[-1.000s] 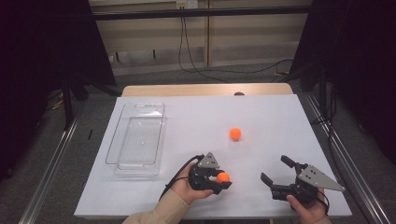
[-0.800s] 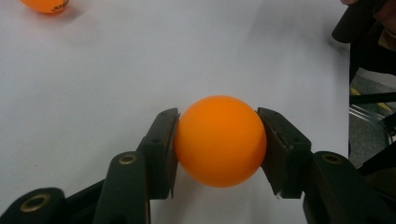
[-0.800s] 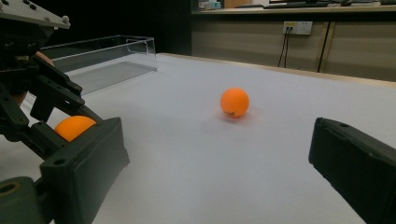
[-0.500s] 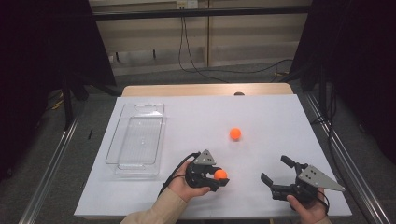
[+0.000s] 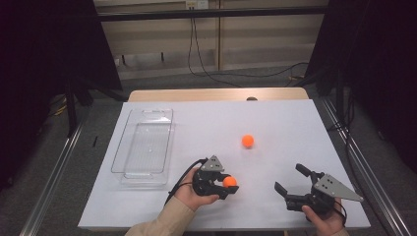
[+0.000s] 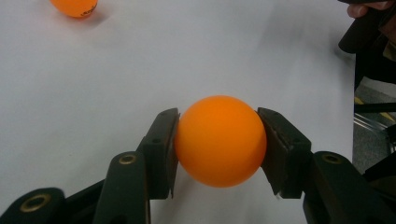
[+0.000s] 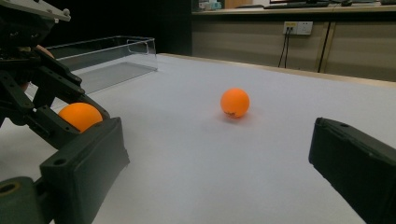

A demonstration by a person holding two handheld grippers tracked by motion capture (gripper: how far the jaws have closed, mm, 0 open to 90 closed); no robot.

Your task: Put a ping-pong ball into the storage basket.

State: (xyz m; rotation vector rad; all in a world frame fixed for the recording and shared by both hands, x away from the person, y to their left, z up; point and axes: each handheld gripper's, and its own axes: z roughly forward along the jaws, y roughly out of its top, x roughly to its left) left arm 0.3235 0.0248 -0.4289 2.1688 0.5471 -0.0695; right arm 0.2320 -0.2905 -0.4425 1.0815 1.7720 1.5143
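My left gripper [image 5: 227, 183] is shut on an orange ball [image 5: 229, 181] near the table's front edge, left of centre. In the left gripper view its two black pads [image 6: 163, 144] press on the ball [image 6: 220, 140] from both sides, low over the white table. A second orange ball [image 5: 248, 141] lies loose farther back, also seen in the left gripper view [image 6: 74, 5] and the right gripper view [image 7: 235, 102]. My right gripper [image 5: 288, 177] stands open at the front right with nothing between its jaws, pointing toward the loose ball.
A clear plastic tray [image 5: 129, 123] lies at the table's left, empty, and shows far left in the right gripper view [image 7: 107, 58]. The white table sheet [image 5: 285, 123] ends at a wooden strip at the back. Metal rails run along both sides.
My left gripper with the ball has edged slightly left and away from the front edge. The right gripper and the loose ball have kept still.
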